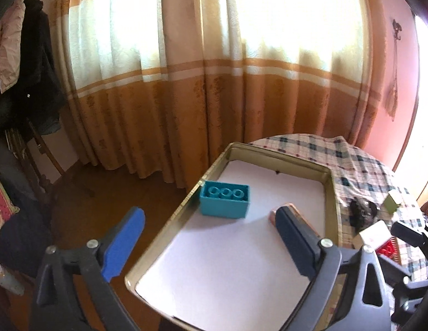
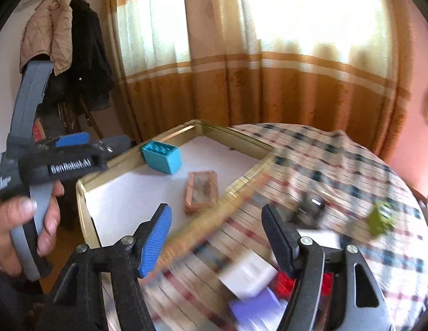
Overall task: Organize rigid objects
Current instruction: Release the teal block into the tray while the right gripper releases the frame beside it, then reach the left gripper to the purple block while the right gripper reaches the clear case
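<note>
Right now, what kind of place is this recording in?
Likely a room in a home: floor-length curtains over a bright window, coats hung on a rack, and a table with a plaid tablecloth.

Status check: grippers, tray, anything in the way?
Left gripper open, empty, over tray. Right gripper open, empty, above white block. Teal block, orange block in tray. Nothing blocking.

light: backlit curtains [image 1: 214, 55], glare | blur: right view, probably motion | edges: fisheye-bent, dark
</note>
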`<state>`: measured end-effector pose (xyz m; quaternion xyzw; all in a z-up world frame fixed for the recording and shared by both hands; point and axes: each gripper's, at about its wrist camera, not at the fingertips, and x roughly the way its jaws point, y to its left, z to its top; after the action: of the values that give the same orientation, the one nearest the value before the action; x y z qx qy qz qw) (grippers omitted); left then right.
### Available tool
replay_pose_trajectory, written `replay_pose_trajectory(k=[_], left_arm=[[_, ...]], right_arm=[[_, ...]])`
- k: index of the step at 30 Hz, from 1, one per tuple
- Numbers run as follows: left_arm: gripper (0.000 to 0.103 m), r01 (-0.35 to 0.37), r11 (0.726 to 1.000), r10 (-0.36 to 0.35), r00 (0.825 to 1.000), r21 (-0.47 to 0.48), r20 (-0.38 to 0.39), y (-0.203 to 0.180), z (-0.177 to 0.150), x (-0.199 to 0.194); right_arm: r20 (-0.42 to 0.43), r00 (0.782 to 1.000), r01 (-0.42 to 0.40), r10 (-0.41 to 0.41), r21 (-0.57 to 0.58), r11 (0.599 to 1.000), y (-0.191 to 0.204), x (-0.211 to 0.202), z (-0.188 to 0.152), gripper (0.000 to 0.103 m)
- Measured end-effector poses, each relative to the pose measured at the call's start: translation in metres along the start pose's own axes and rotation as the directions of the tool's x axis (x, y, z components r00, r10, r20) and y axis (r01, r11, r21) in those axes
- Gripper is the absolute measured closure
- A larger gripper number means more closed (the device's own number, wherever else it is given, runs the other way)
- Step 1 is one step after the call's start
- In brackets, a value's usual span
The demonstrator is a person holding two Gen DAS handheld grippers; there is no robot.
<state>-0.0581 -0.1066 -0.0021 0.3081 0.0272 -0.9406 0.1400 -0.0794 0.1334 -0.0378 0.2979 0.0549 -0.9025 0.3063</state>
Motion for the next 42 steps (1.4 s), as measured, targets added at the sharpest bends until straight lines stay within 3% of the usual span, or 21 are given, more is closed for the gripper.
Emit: replay_pose_trajectory(k=[9,12,19,27,33,35,37,42], left_arm=[[0.004,0.089,0.995,-0.09,0.995,0.044,0.039,-0.043,-0.031,-0.033],[0.004,0.128,0.99,-0.13,0.99,0.054,0.049,-0.058,-0.04,-0.041],[0.001,0.178,0.975,-0.187,0.981,0.133,0.055,-0.09,-0.056,-0.051],[0.001,0.205,0.97,-0.209,0.978,0.132,0.022,-0.097,-0.064,-0.045],[0.001,0.231,0.958,-0.237,0.971,0.169,0.017,-0.109,-0.071,-0.046],[0.001,0.235,0.955,-0.241,0.97,0.183,0.01,-0.113,-0.074,-0.045],[0.001,0.242,0.952,-0.248,0.969,0.189,0.009,-0.115,-0.076,-0.045],[0.001,0.259,0.944,-0.27,0.963,0.205,0.026,-0.118,-0.078,-0.05]], right_arm=[[-0.021,0.993,0.118,-0.117,0.075,0.99,-0.056,-0.047,-0.047,0.033],[-0.037,0.992,0.121,-0.118,0.091,0.988,-0.062,-0.05,-0.062,0.033],[-0.08,0.996,0.05,-0.048,0.023,0.998,-0.044,-0.034,-0.08,0.033],[-0.129,0.992,0.016,-0.015,0.008,1.0,-0.043,-0.023,-0.084,0.033],[-0.236,0.97,-0.062,0.053,-0.033,0.998,-0.037,-0.007,-0.085,0.033],[-0.233,0.971,-0.056,0.049,-0.024,0.998,-0.038,-0.006,-0.085,0.034],[-0.219,0.975,-0.048,0.043,-0.02,0.999,-0.039,-0.008,-0.086,0.045],[-0.1,0.995,0.011,-0.01,0.013,1.0,-0.041,-0.028,-0.088,0.047]])
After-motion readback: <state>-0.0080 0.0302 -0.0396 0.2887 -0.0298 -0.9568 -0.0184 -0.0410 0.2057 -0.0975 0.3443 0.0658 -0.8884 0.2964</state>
